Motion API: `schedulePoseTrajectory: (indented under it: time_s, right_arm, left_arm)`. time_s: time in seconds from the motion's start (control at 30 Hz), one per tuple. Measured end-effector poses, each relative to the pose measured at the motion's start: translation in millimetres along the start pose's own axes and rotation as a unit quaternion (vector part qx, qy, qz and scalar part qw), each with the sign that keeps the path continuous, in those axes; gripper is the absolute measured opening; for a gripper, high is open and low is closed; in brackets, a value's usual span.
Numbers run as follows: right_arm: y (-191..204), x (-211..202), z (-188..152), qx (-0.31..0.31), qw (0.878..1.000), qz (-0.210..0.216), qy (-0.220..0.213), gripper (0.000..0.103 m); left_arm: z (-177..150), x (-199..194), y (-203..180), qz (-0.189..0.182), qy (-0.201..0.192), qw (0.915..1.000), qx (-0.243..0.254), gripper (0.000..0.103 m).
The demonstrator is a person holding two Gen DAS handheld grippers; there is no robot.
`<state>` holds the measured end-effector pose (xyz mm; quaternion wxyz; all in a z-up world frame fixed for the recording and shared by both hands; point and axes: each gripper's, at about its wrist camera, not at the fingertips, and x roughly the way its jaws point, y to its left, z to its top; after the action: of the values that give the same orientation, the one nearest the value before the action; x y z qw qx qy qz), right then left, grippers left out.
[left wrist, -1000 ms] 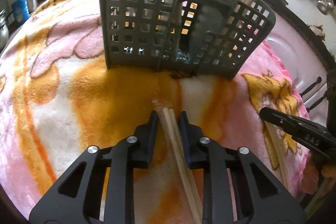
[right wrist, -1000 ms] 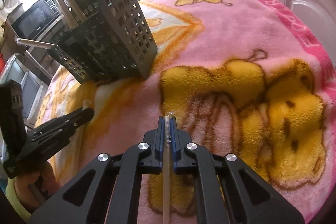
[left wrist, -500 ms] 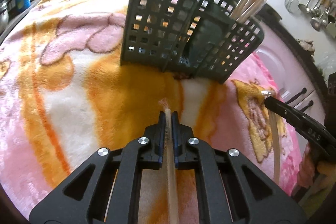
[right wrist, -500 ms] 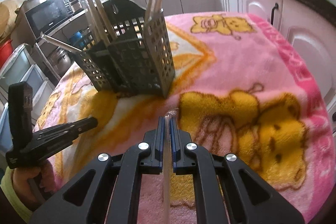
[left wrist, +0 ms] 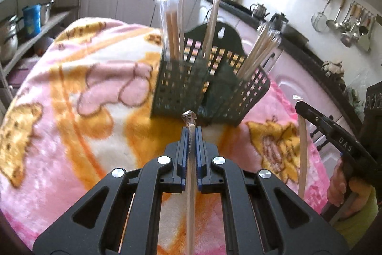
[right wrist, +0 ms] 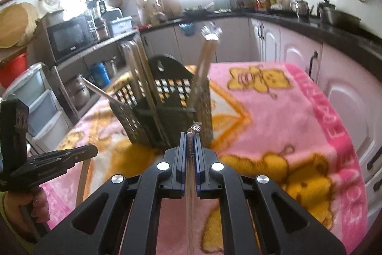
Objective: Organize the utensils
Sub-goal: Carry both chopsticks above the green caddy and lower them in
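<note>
Kitchen scene, both wrist views. A table draped in a pink and orange plush blanket [left wrist: 71, 92] fills the near and middle ground; counters, white cabinets [right wrist: 298, 51] and a bright window lie beyond, with a microwave [right wrist: 69, 36] far left in the right wrist view and ladles hung on the wall [left wrist: 348, 23] far right in the left wrist view.

At the middle of the table stands a dark perforated utensil caddy [left wrist: 205, 85], divided into compartments that hold wrapped chopsticks upright or leaning outward.

The left gripper [left wrist: 191, 135] is clamped together on a wrapped chopstick pair [left wrist: 189, 173], its crimped wrapper end projecting just past the fingertips toward the caddy. The right gripper [right wrist: 190, 139] is likewise closed on a second wrapped pair [right wrist: 190, 173]. Each pair is held above the blanket, near the caddy but not over it. The person's hand [left wrist: 343, 185] grips the right tool's handle at the far right edge of the left wrist view.

Risks, as judged: each pair is pinched near one end, so the long free length may swing and strike the caddy rim or the leaning sticks on approach. The slick wrapper may slide between the pads. The soft blanket gives the caddy a poor footing; a sideways knock could tip it.
</note>
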<state>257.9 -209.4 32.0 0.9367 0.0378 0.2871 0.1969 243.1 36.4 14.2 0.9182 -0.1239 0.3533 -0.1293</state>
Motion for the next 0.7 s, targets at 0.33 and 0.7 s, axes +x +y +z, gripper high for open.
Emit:
schedulePoseTrajectory:
  time_s: [0.33,0.7]
  right_arm:
    - [18.6,-14.1,27.0,-0.035,0.998,0.008,-0.044,0.006]
    - [24.6,-16.2,75.9,-0.045,0.994,0.020,-0.101,0.006]
  left_arm:
    - [41.1,-28.6,-21.4,-0.004,-0.048,0.9984,0.030,0.001]
    - [106.1,-37.6,-49.1,-0.005,-0.096,0.9937,0.058,0.001]
